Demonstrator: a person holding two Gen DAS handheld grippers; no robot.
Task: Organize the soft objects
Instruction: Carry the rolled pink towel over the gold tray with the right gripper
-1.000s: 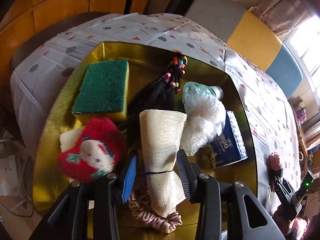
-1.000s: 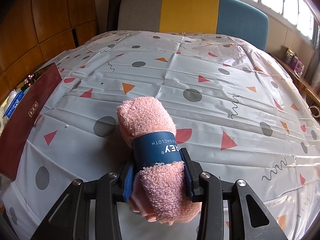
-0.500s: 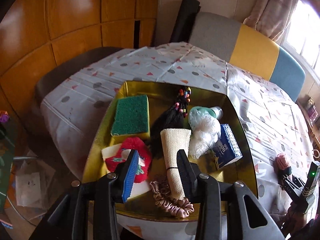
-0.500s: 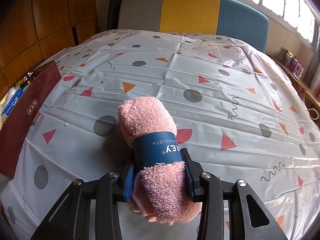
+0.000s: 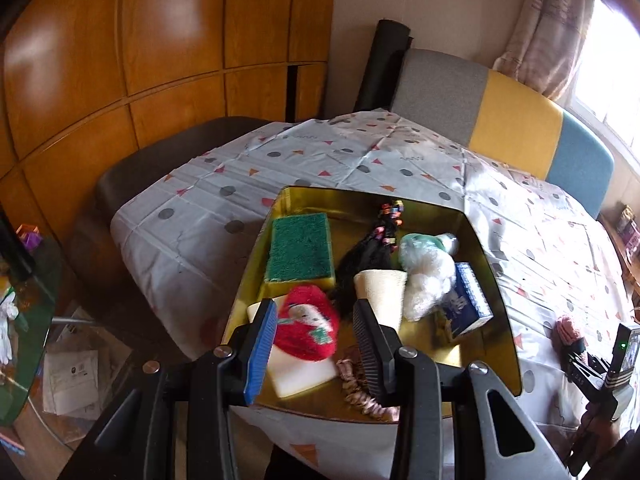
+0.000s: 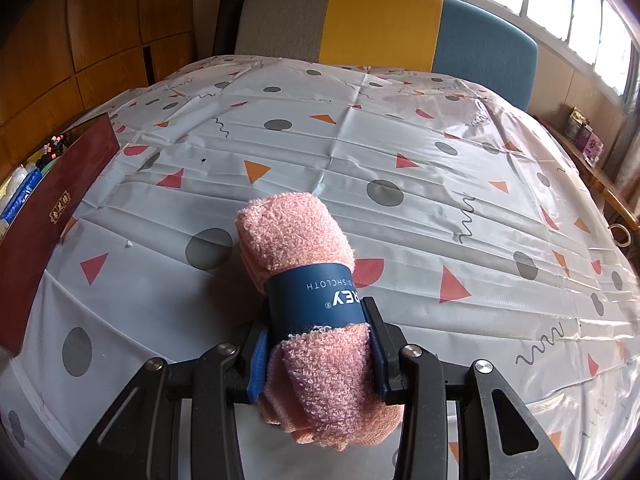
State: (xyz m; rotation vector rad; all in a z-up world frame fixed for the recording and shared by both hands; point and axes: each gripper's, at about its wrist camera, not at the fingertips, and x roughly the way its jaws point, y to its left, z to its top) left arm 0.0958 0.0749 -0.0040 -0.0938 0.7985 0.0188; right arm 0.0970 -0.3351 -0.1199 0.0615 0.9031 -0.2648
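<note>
**Soft items: tray contents and gripper status**

Above the near edge of the gold tray [image 5: 472,236], the left gripper [image 5: 316,344] is held with its fingers parted and nothing between them; the items seen in the gap lie below in the tray. Within the tray, a green sponge [image 5: 299,251] is placed at the far left, with a red plush toy [image 5: 308,330] nearer, resting on a white pad [image 5: 304,376]. A black hair bundle with coloured beads [image 5: 372,252] is laid at the centre, a cream mesh roll [image 5: 382,292] just beside it, and a white fluffy item [image 5: 426,276] and a blue box [image 5: 470,300] to the right. A pink scrunchie [image 5: 356,384] is located at the near edge.

On the right, the pink rolled dishcloth [image 6: 304,240], banded with a blue paper sleeve [image 6: 316,292], is clamped between the fingers of the right gripper [image 6: 316,354]. The dishcloth is held over the patterned tablecloth [image 6: 440,184] of the desk, to the right of the tray's red outer wall [image 6: 48,216].
</note>
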